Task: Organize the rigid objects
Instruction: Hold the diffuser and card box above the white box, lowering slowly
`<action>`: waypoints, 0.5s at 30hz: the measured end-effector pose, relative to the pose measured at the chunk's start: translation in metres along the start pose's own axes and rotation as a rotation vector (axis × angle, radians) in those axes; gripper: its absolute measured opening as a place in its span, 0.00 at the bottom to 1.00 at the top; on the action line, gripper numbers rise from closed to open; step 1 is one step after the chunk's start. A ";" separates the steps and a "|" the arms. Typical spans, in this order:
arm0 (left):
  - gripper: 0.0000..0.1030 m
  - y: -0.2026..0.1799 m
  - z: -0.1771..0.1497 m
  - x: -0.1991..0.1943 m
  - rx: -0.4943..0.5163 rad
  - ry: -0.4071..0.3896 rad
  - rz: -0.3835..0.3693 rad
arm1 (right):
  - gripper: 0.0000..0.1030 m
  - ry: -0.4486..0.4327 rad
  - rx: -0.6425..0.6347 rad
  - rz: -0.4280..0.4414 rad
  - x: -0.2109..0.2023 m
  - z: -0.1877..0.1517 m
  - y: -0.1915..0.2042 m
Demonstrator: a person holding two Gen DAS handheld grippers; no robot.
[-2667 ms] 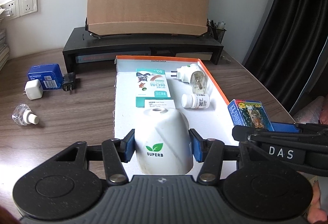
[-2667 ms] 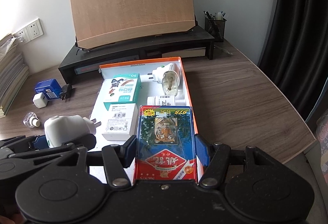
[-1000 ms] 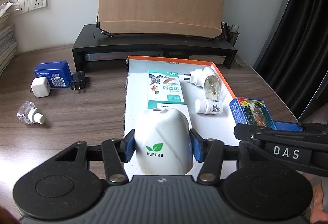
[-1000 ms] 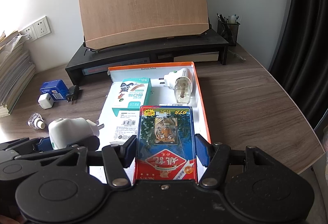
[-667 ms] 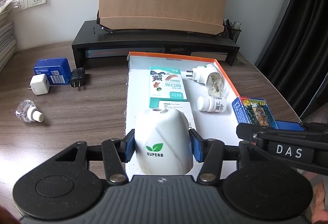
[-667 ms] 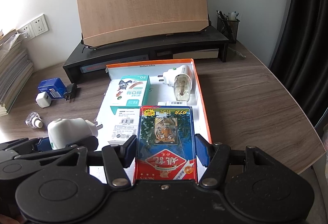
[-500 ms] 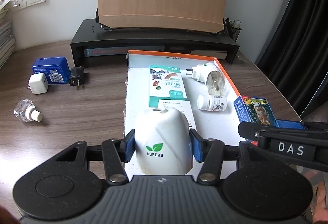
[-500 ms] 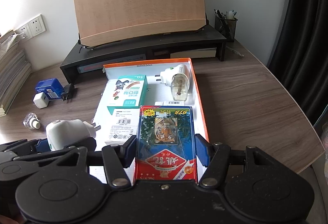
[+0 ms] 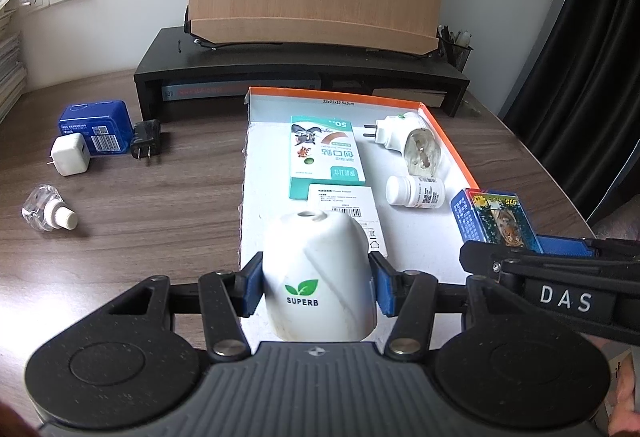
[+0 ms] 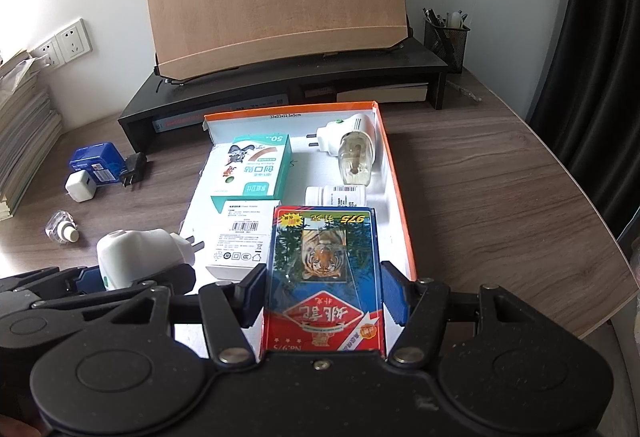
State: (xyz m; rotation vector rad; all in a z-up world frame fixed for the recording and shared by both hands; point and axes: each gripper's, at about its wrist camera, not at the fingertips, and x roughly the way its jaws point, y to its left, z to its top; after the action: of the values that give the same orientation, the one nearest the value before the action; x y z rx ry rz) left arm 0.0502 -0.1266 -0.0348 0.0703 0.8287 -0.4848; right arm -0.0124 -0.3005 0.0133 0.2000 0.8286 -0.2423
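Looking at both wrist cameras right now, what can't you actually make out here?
- Left wrist view: the white SUPERB plug-in device hides the lower part of the white adapter box behind it.
- Right wrist view: the tiger card box covers part of the white pill bottle.
- Both views: small print on the pill bottle and adapter box is too small to read.
- Right wrist view: contents of the mesh pen holder are too small to tell.

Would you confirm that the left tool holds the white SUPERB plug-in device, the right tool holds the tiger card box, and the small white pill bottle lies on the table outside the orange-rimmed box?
Not quite: the pill bottle lies inside the orange-rimmed box, beside the teal carton, as the left wrist view shows. The left tool does hold the SUPERB device, and the right tool the tiger card box.
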 end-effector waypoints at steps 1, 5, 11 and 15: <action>0.52 0.000 0.000 0.000 0.000 0.002 0.000 | 0.69 0.001 0.000 0.001 0.000 0.000 0.000; 0.52 0.001 0.000 0.002 0.000 0.007 0.002 | 0.69 0.006 -0.002 0.004 0.001 -0.001 0.000; 0.52 0.001 0.000 0.003 0.003 0.012 0.000 | 0.69 0.013 -0.005 0.005 0.003 -0.001 0.001; 0.52 0.001 0.000 0.003 0.003 0.012 0.000 | 0.69 0.014 -0.006 0.005 0.002 -0.001 0.001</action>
State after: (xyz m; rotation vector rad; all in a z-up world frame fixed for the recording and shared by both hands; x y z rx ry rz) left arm 0.0519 -0.1266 -0.0371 0.0761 0.8399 -0.4857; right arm -0.0115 -0.2991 0.0107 0.1987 0.8428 -0.2340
